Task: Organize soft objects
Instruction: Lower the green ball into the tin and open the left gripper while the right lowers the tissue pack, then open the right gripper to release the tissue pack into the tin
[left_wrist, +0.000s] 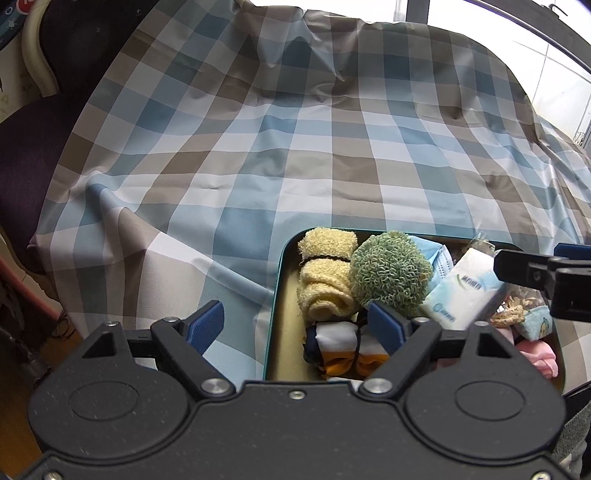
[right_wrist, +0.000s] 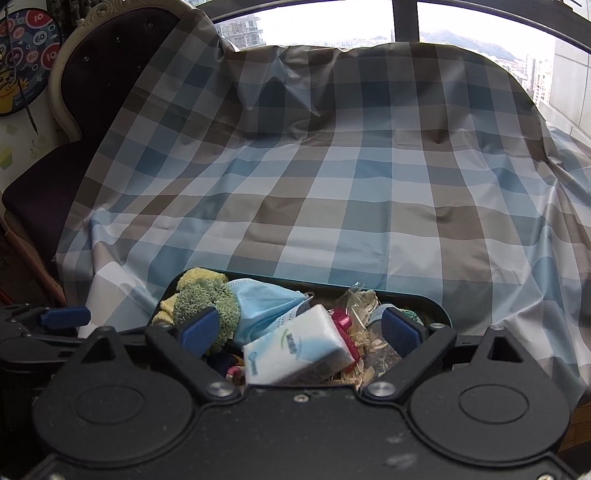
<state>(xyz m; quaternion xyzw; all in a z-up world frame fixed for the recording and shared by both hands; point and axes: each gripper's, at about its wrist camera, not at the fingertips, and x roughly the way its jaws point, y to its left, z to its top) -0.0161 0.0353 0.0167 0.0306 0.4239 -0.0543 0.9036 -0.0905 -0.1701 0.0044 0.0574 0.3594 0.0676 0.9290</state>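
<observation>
A: Tin (left_wrist: 280, 295) sits on the checked cloth (left_wrist: 295, 147), packed: yellow towel (left_wrist: 325, 280), green puff (left_wrist: 391, 273), tissue pack (right_wrist: 299, 347).
B: Left gripper (left_wrist: 295, 325) wide, empty, straddling the tin's left wall. Right gripper (right_wrist: 301, 330) wide over the pack, pads clear.

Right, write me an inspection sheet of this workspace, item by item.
Surface: checked cloth, blue and brown, wrinkled, draped over the furniture.
Job's things: teal tray holds yellow towel roll, green scrubber, blue face mask, tissue pack, a folded navy, white and orange cloth, pink cloth.
Clutter: crinkled clear wrapper in the tray.
Grippers: left gripper open at the tray's left rim; right gripper open, tissue pack between its fingers, not pressed.
Cables: nothing seen.
Surroundings: dark chair, dartboard, window.
</observation>
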